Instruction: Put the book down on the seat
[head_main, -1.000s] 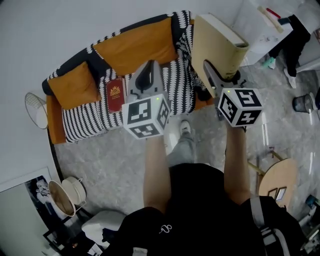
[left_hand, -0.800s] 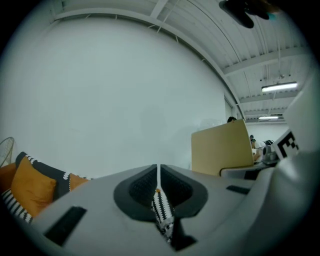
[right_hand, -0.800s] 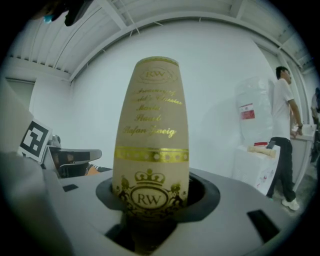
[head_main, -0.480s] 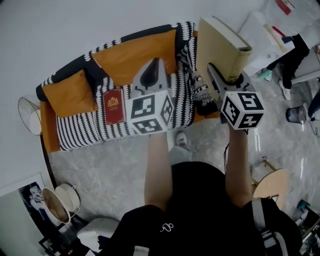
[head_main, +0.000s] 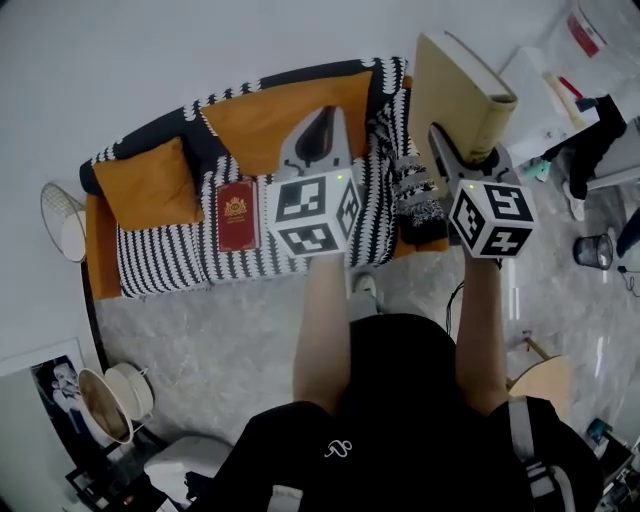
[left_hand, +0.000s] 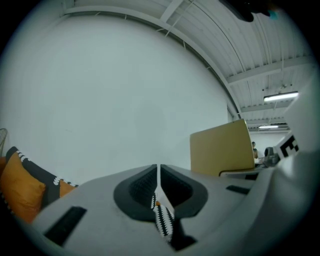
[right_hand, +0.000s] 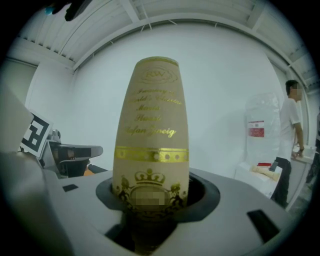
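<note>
A thick beige hardback book (head_main: 458, 100) stands upright in the air above the sofa's right end, and my right gripper (head_main: 468, 152) is shut on its lower end. In the right gripper view its spine (right_hand: 152, 135) with gold lettering fills the space between the jaws of the right gripper (right_hand: 150, 202). My left gripper (head_main: 320, 125) hovers over the striped sofa seat (head_main: 170, 255), shut and holding nothing. In the left gripper view the left gripper (left_hand: 158, 175) shows only a thin slit between its jaws, and the beige book (left_hand: 222, 147) appears to the right.
A red book (head_main: 237, 215) lies on the seat beside an orange cushion (head_main: 145, 185); a second orange cushion (head_main: 285, 115) leans on the backrest. A white fan (head_main: 58, 222) stands left of the sofa, with a round wooden table (head_main: 545, 385) and a bin (head_main: 598, 250) to the right. A person (right_hand: 290, 137) stands far right.
The sofa has shifted slightly in the head view as I step. Both grippers have drifted a little right and up together. The beige book stays gripped and upright.
</note>
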